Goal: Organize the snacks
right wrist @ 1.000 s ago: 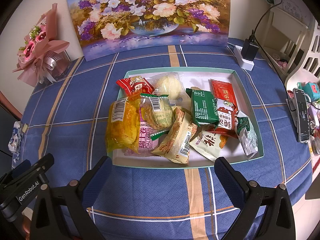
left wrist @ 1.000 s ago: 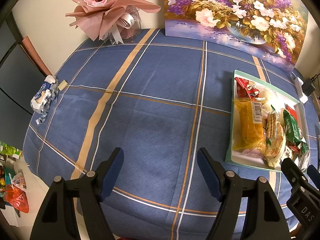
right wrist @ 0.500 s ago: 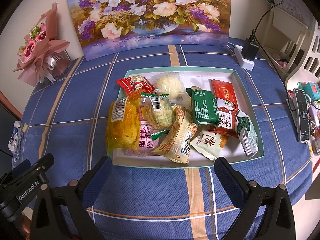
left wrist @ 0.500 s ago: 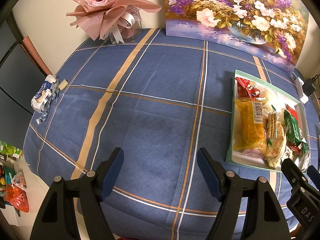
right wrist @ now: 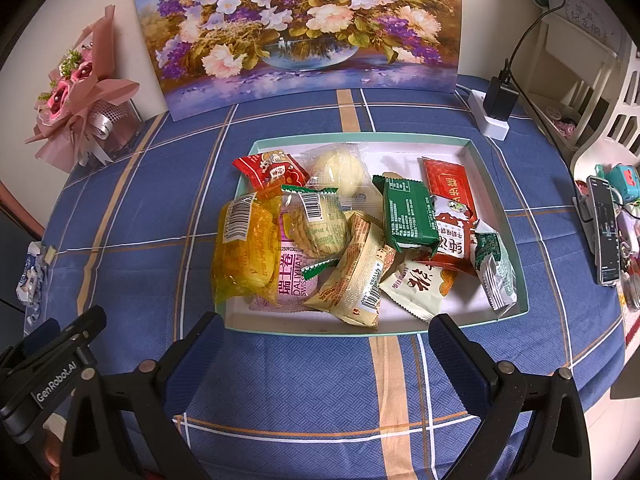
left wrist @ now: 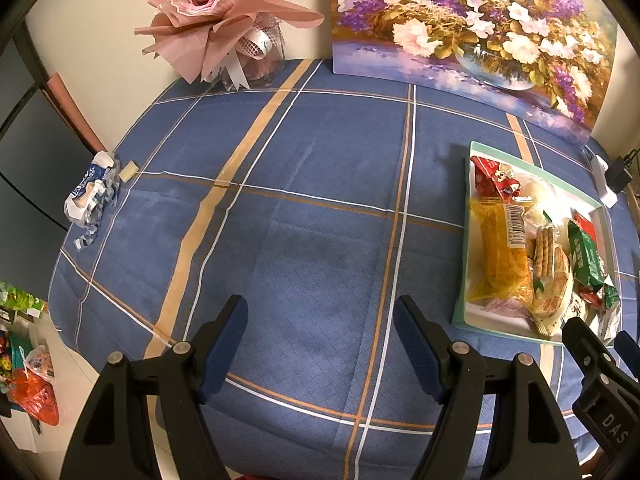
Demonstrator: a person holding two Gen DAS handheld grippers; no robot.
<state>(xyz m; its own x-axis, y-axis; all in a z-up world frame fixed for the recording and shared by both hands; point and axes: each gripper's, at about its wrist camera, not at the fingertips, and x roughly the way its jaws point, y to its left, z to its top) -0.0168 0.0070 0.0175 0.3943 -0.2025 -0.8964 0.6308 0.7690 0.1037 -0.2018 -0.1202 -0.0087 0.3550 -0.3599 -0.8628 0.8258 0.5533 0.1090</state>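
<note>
Blue plaid tablecloth (left wrist: 312,184), snack tray (right wrist: 496,200) unmoved, both hand-held grippers (left wrist: 320,340) (right wrist: 326,354) still released, empty.

Snack packets (right wrist: 352,240) crowd the tray (right wrist: 498,204); right gripper (right wrist: 326,344) fingers (right wrist: 460,354) seemingly empty, spread.

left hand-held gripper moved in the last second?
Barely. The left hand-held gripper holds nearly the same place over the tablecloth; the bouquet sits only slightly lower in frame.

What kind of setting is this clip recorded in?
Most likely a home dining or living room: a table with a blue plaid tablecloth, a wrapped rose bouquet, and a floral painting propped against the wall.
</note>
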